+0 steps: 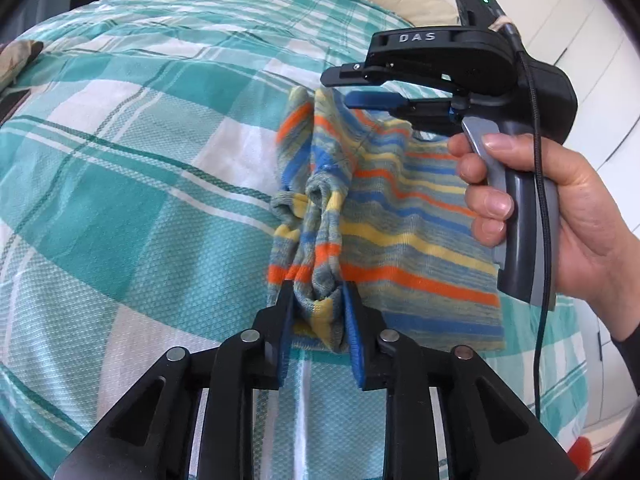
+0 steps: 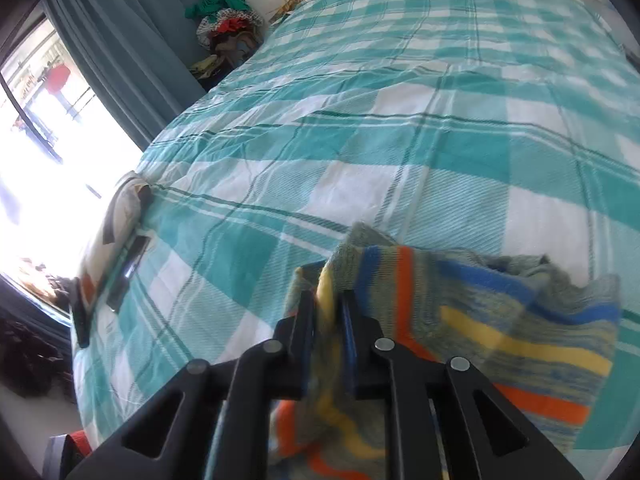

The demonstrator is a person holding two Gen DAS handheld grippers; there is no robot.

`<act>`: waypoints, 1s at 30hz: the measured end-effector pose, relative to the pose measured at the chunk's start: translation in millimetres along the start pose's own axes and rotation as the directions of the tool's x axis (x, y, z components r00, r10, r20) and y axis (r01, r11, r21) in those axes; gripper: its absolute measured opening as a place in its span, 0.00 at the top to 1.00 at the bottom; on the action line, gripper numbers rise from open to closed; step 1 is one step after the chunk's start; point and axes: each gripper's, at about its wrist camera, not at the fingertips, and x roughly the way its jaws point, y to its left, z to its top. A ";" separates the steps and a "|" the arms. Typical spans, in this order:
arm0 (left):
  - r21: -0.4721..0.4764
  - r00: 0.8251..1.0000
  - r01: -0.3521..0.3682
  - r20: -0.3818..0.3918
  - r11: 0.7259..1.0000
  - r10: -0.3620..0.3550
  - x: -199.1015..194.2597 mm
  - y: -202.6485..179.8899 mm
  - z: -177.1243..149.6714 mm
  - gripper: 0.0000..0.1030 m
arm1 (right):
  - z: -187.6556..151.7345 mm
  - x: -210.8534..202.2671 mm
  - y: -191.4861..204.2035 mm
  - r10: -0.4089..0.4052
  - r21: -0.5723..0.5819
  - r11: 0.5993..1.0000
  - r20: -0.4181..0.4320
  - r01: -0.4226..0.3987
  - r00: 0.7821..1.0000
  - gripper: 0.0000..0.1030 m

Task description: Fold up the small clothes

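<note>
Between our left gripper's [image 1: 316,304] pads the striped garment [image 1: 400,216] bunches, clamped; our right gripper [image 2: 328,312] pinches its far edge.

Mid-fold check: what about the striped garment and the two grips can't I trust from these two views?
- Striped garment: right wrist view is motion-blurred; its lower part is hidden behind the right gripper.
- Garment type: bunched in the left gripper; cannot tell.
- Right gripper's pinch, left wrist view: upper finger hides the contact.
- Bedspread beneath the garment: covered.

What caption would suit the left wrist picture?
Left tool pinches bunched striped garment on checked bedspread; hand holds right tool.
</note>
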 end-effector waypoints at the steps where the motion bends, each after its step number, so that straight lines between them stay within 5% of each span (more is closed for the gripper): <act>1: -0.001 1.000 -0.006 0.006 1.000 0.006 -4.2 0.0 -0.6 0.61 | -2.6 -4.5 0.4 0.022 0.008 1.000 0.014 -0.022 1.000 0.57; 4: 0.004 0.999 -0.026 0.046 1.000 0.025 -17.5 1.5 -2.2 0.42 | -11.7 -38.5 3.1 0.043 -0.016 0.999 0.096 -0.042 0.994 0.51; 8: 0.014 0.999 -0.037 0.037 0.999 0.037 -16.2 3.8 -2.2 0.40 | -45.9 -99.3 6.5 -0.049 -0.102 0.993 0.153 0.065 0.987 0.51; 12: 0.031 0.994 -0.111 0.014 0.993 0.110 -7.1 12.4 -5.2 0.40 | -120.7 -144.4 0.8 -0.122 -0.162 0.975 0.180 0.152 0.976 0.47; 19: 0.079 0.988 -0.151 0.008 0.985 0.151 -24.0 18.5 -14.1 0.38 | -204.1 -110.8 -30.5 -0.232 -0.060 0.971 0.010 0.232 0.973 0.47; 25: 0.071 0.987 -0.162 0.030 0.984 0.160 -45.6 30.8 -14.7 0.29 | -202.5 -148.3 1.0 -0.330 -0.127 0.930 0.131 0.346 0.935 0.47; 30: 0.057 0.991 -0.128 0.033 0.990 0.126 -42.6 23.0 9.3 0.29 | -170.2 -159.3 26.3 -0.330 -0.171 0.911 0.246 0.376 0.912 0.47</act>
